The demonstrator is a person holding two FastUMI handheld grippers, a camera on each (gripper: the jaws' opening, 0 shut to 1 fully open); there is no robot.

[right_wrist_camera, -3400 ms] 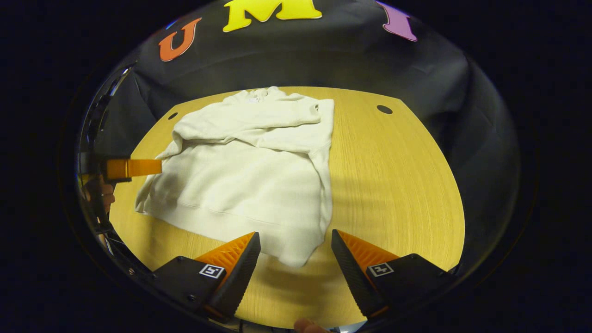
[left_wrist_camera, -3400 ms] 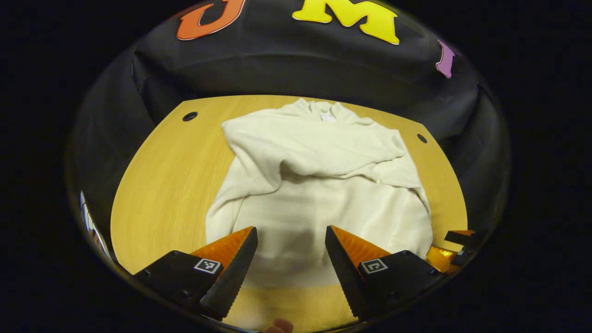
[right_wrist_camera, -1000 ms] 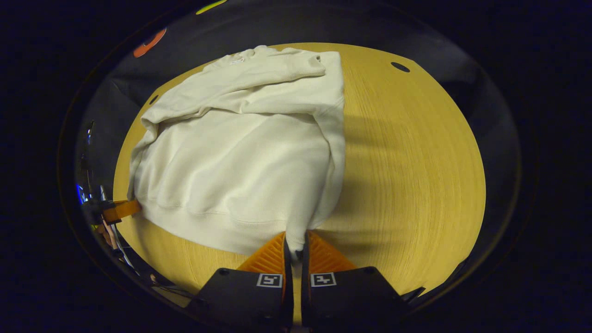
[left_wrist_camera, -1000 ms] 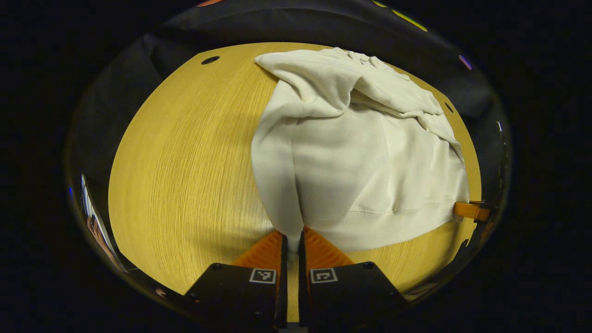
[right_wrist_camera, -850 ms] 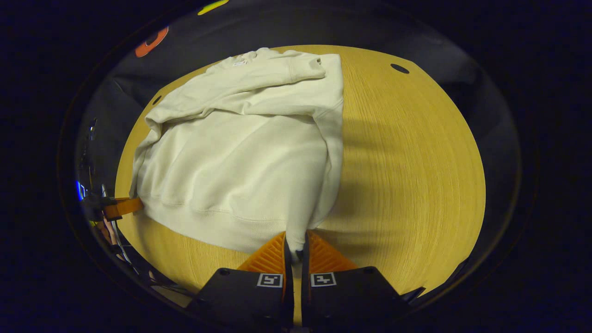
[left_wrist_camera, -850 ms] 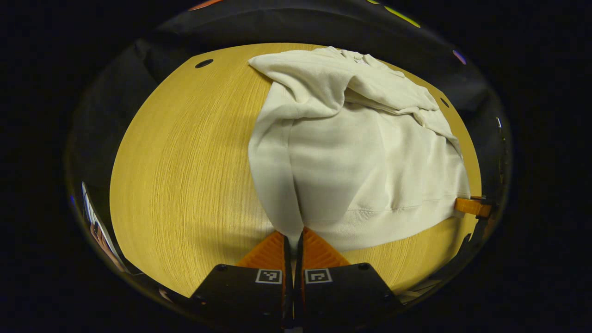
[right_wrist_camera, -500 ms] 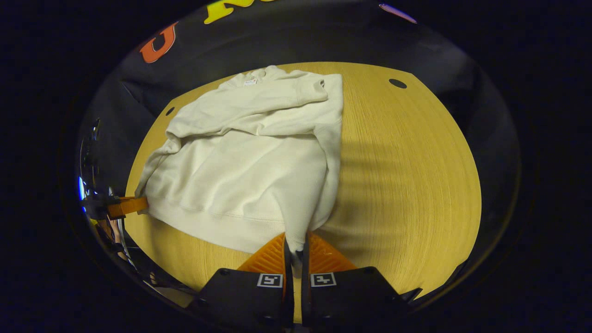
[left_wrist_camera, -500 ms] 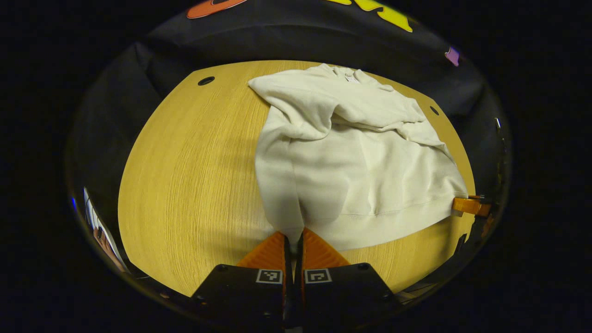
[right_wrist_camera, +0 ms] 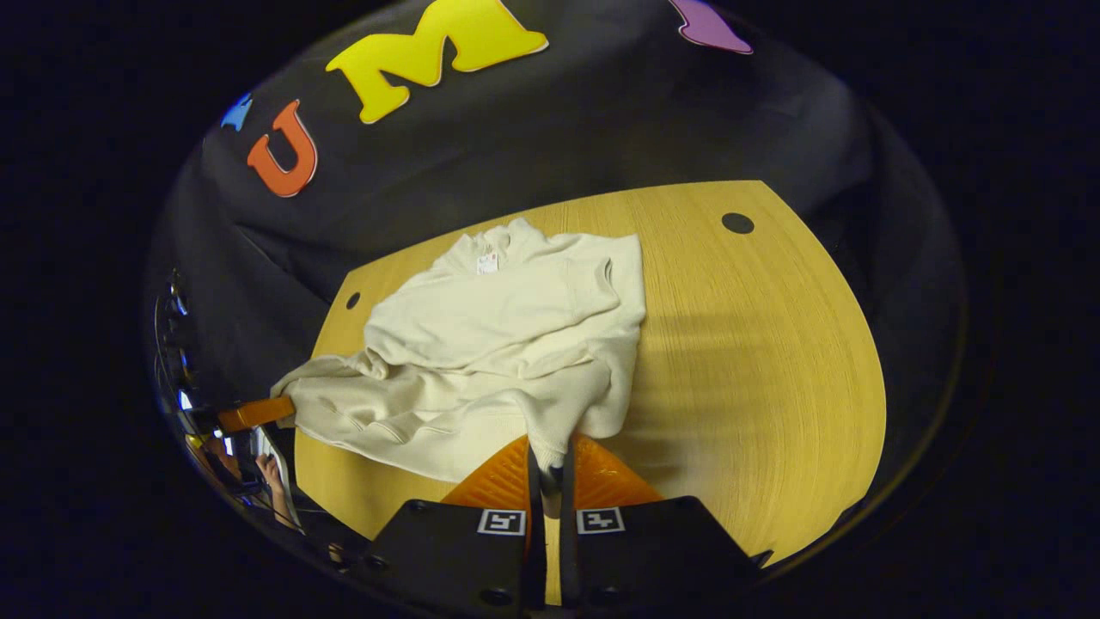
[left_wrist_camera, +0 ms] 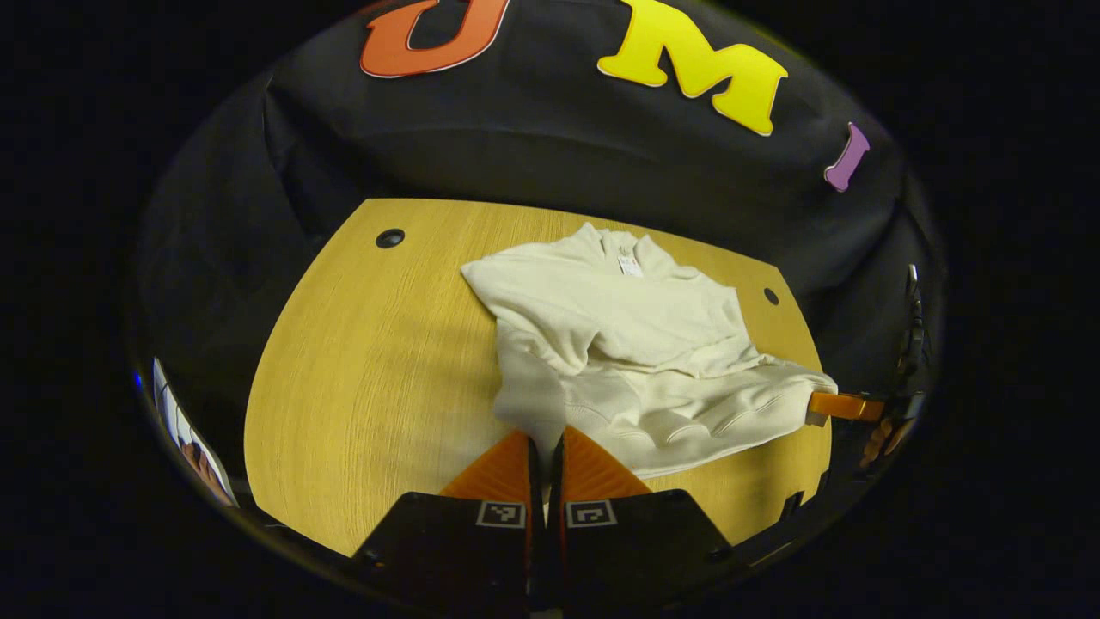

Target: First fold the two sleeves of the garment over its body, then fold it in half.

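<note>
Both grippers clamped on hem corners of the cream long-sleeved sweatshirt: left gripper on one corner, right gripper on the other. Hem raised off the yellow wood-grain surface; collar end rests on it, sleeves folded over body.

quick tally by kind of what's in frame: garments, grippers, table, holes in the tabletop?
Garments: 1, the cream sweatshirt
Grippers: 2, the left gripper and the right gripper, each shut on a bottom corner of the sweatshirt
Tables: 1, the wooden table
Holes in the tabletop: 2, the far left hole and the far right hole
Total: 6
</note>
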